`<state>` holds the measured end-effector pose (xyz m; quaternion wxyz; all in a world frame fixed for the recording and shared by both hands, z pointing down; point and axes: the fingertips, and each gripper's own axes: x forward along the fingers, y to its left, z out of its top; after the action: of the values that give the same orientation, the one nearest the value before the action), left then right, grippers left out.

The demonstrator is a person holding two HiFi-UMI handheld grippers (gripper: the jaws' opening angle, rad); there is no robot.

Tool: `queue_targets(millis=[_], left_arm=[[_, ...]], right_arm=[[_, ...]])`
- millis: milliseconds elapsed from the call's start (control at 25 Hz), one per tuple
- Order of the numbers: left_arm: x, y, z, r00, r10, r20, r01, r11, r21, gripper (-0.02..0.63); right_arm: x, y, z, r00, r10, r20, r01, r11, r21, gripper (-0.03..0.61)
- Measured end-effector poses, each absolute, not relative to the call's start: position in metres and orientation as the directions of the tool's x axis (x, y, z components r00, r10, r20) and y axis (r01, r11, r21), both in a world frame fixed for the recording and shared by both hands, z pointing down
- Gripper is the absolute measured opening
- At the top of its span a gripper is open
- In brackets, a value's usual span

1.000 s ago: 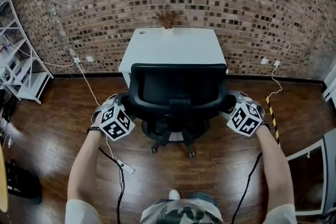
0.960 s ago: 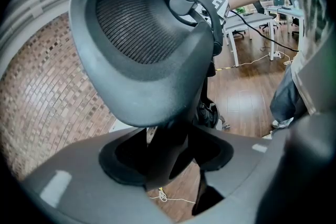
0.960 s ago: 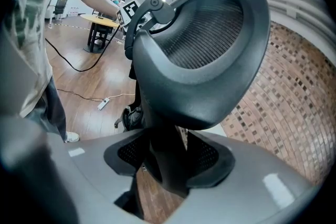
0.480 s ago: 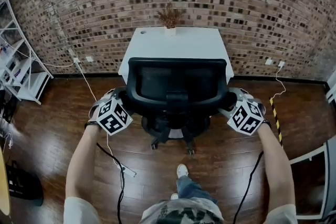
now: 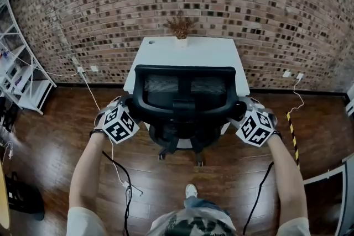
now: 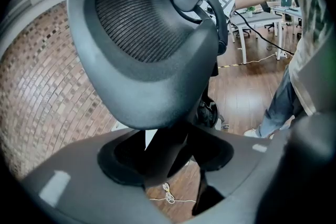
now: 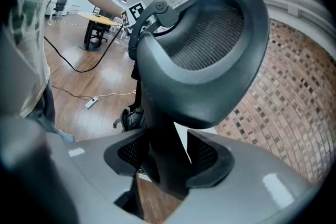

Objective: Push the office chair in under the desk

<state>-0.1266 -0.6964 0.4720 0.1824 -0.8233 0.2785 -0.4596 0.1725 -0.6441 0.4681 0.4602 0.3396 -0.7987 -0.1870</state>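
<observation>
A black mesh-backed office chair (image 5: 185, 91) stands in front of the white desk (image 5: 188, 55), its backrest facing me and its top overlapping the desk's near edge. My left gripper (image 5: 128, 106) is shut on the backrest's left edge and my right gripper (image 5: 239, 111) on its right edge. In the left gripper view the dark backrest frame (image 6: 142, 34) runs down between the jaws of the left gripper (image 6: 168, 157). The right gripper view shows the same frame (image 7: 210, 60) clamped in the right gripper (image 7: 163, 160). The chair's wheeled base (image 5: 180, 149) shows below the seat.
A brick wall stands behind the desk, and a small dried plant (image 5: 180, 26) sits at the desk's back edge. A white shelf unit (image 5: 19, 72) stands at the left. A cable with a power strip (image 5: 124, 185) lies on the wooden floor; yellow-black tape (image 5: 291, 130) marks the right.
The chair and both grippers have moved forward toward the desk, and the backrest now overlaps the desk's near edge. The person has stepped forward behind it.
</observation>
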Motion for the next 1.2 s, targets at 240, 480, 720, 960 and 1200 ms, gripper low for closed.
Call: queue_targets(millis=[240, 480, 720, 960, 1200], left_arm=[[-0.122, -0.733, 0.47, 0.414, -0.632, 0.656, -0.298, -0.775, -0.558, 0.272], [-0.117, -0.765, 0.471, 0.397, -0.633, 0.664, -0.313, -0.774, -0.551, 0.272], [-0.113, -0.79, 0.47, 0.396, -0.639, 0.659, -0.323, -0.769, -0.551, 0.276], [-0.112, -0.805, 0.469, 0.389, -0.635, 0.667, -0.326, -0.772, -0.545, 0.276], [-0.113, -0.808, 0.471, 0.4, -0.631, 0.665, -0.327, -0.776, -0.54, 0.279]], right_arm=[[0.177, -0.682, 0.466, -0.347, -0.718, 0.603, -0.371, 0.696, 0.615, 0.221], [0.183, -0.717, 0.467, -0.349, -0.711, 0.61, -0.365, 0.703, 0.61, 0.221], [0.186, -0.741, 0.466, -0.357, -0.715, 0.601, -0.358, 0.699, 0.619, 0.221], [0.188, -0.757, 0.464, -0.363, -0.711, 0.602, -0.351, 0.703, 0.619, 0.221], [0.186, -0.76, 0.465, -0.365, -0.711, 0.601, -0.351, 0.703, 0.618, 0.222]])
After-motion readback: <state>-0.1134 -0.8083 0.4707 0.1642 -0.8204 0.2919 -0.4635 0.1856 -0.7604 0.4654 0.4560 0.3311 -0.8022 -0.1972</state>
